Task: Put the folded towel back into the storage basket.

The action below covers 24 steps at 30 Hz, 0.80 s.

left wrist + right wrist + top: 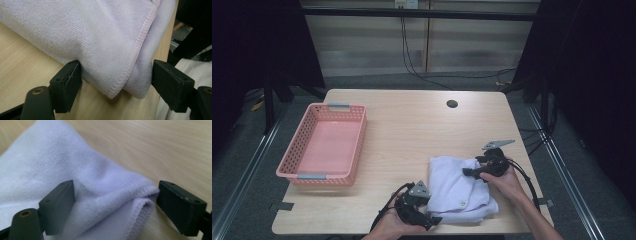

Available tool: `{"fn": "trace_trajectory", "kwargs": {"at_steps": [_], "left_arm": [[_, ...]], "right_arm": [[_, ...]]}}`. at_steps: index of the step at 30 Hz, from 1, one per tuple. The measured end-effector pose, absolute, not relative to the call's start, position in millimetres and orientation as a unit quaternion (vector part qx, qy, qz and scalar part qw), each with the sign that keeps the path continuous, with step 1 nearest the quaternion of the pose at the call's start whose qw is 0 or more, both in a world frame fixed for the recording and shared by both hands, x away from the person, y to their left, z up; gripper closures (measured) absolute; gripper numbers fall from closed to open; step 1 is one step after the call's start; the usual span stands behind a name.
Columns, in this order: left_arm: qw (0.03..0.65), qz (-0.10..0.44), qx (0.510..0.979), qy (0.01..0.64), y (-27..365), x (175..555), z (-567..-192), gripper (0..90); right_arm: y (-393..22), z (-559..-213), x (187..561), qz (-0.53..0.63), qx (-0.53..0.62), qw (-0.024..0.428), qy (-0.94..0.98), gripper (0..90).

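High view: folded pale lilac terry towel [458, 189] lies on the light wooden table [412, 130], near its front right edge. Left gripper [430, 219] and right gripper [467, 172] both stand released, jaws wide around towel corners. Pink plastic basket [297, 165] sits well apart, left.

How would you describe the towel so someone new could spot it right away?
On the wooden table, look at the near right corner, opposite the pink basket on the left. The towel lies folded between the left gripper and right gripper, the only soft, pale lilac thing there.
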State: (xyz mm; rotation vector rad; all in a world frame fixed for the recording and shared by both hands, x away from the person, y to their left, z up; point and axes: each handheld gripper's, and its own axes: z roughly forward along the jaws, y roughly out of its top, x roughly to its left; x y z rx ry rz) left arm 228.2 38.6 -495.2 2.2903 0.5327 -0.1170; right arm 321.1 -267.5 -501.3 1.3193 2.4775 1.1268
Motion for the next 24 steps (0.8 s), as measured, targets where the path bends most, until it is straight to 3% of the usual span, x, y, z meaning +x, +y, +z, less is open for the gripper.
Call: {"fn": "trace_trajectory", "kwargs": {"at_steps": [5,10,19,24], "left_arm": [[0.376,-0.02,0.906,0.192,38.7,224.2,-493.9,43.9],[0.372,-0.015,0.908,0.193,40.0,223.0,-493.1,62.1],[0.365,-0.017,0.911,0.192,44.0,222.3,-491.9,69.3],[0.368,-0.032,0.91,0.19,44.4,227.5,-491.2,71.1]], "right_arm": [[-266.0,-502.2,319.7,0.375,0.426,0.058,0.821,15.1],[-263.0,-501.0,314.7,0.373,0.416,0.058,0.827,25.3],[-258.4,-498.6,306.0,0.378,0.407,0.036,0.831,55.9],[-257.3,-498.3,305.0,0.381,0.41,0.022,0.828,64.9]]}}
